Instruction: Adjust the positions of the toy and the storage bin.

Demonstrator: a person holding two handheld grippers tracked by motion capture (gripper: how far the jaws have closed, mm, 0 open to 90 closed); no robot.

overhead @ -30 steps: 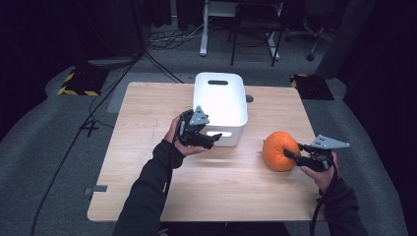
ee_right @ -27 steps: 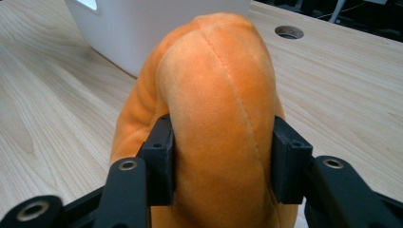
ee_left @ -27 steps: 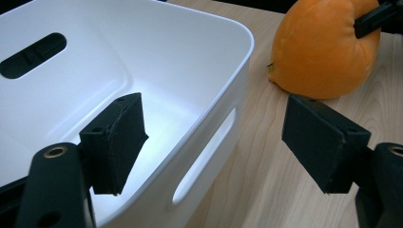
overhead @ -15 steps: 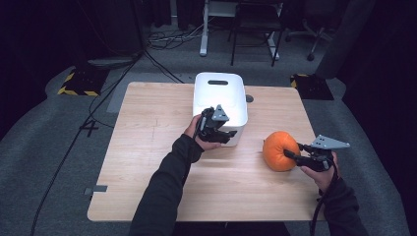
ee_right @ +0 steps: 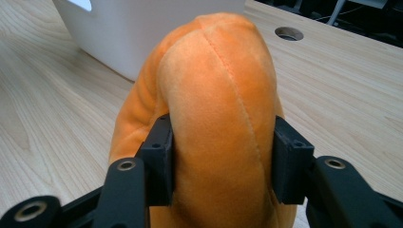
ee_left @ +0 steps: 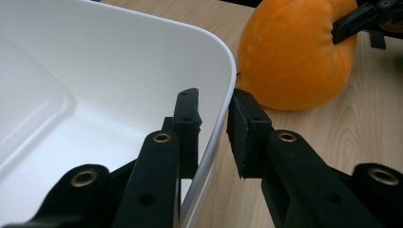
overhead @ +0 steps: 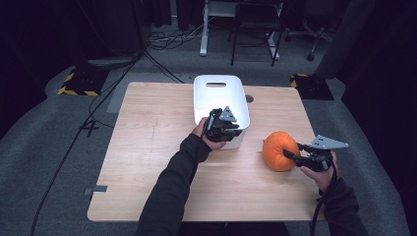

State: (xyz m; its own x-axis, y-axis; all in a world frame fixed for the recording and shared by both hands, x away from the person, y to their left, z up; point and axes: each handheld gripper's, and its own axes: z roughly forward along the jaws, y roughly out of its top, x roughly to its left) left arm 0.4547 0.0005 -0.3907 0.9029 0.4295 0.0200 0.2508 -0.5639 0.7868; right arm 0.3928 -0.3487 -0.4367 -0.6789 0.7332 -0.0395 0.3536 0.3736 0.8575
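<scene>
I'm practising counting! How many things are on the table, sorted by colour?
White: 1, the bin
Orange: 1, the plush pumpkin
Total: 2 things on the table, not counting the two black grippers, left at the bin's rim and right on the pumpkin.

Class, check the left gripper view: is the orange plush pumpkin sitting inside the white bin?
No, the pumpkin rests on the table outside the bin.

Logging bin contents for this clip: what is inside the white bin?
The white bin looks empty where its bare floor and walls show. The left gripper straddles its rim, one jaw inside, hiding a strip of the near wall.
</scene>
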